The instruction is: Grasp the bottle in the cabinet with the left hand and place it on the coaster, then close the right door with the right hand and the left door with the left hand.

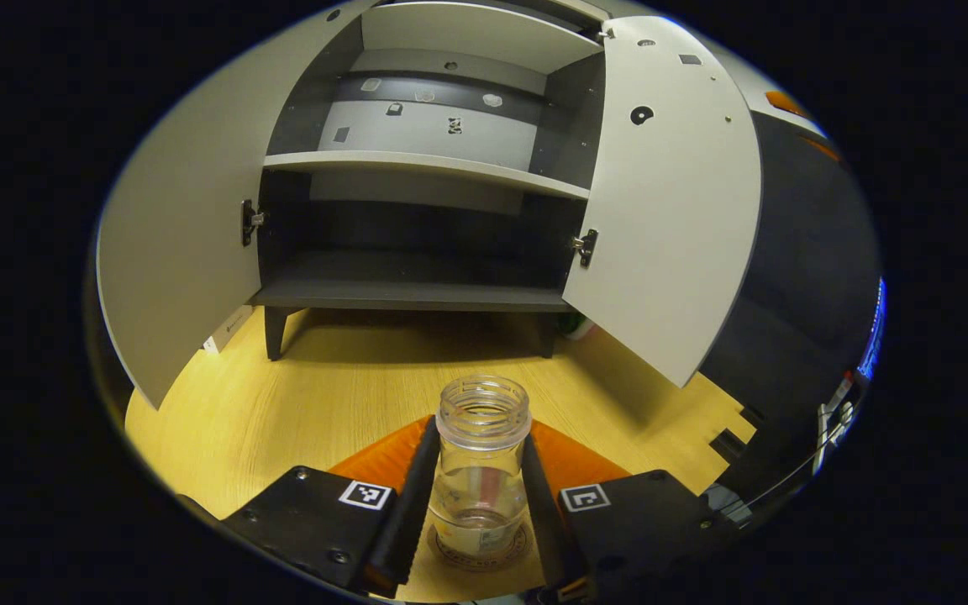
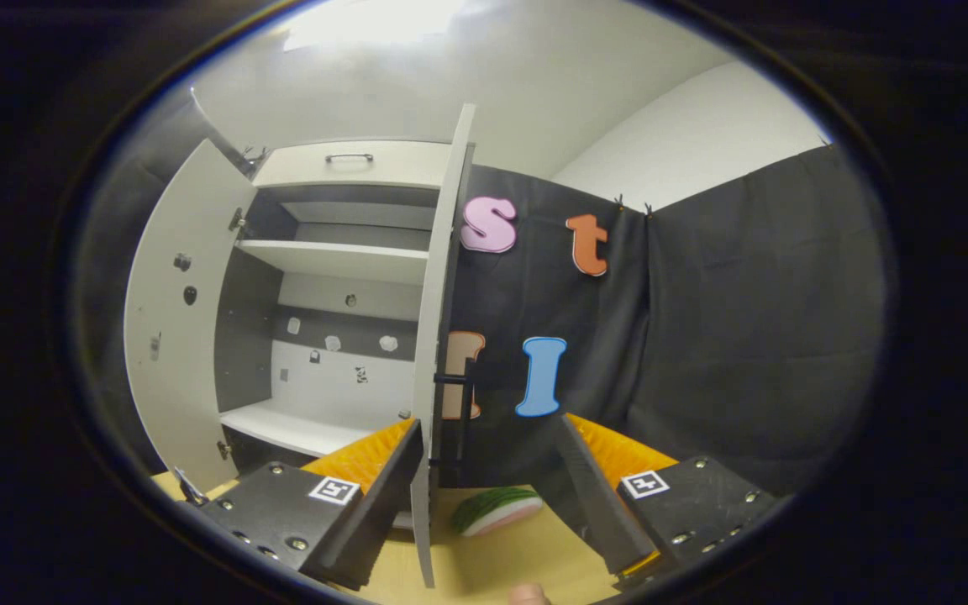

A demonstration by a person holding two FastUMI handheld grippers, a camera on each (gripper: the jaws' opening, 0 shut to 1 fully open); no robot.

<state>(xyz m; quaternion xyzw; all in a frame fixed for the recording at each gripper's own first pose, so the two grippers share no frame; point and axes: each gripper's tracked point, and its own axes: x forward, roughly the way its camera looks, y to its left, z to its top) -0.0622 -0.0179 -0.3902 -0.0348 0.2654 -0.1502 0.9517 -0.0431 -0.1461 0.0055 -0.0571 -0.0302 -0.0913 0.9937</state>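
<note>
Now: left claw (image 1: 481, 504) clasps clear ribbed-neck bottle (image 1: 482, 470) | round coaster (image 1: 479, 548) beneath | right claw (image 2: 492, 487) wide.

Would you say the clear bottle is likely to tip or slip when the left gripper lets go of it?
The bottle looks rigid, smooth plastic, so probably somewhat slippery between the left gripper fingers. It seems nearly empty and has no cap, so likely light and easy to knock. It stands upright on the coaster, taller than wide, so a sideways nudge might tip it.
</note>
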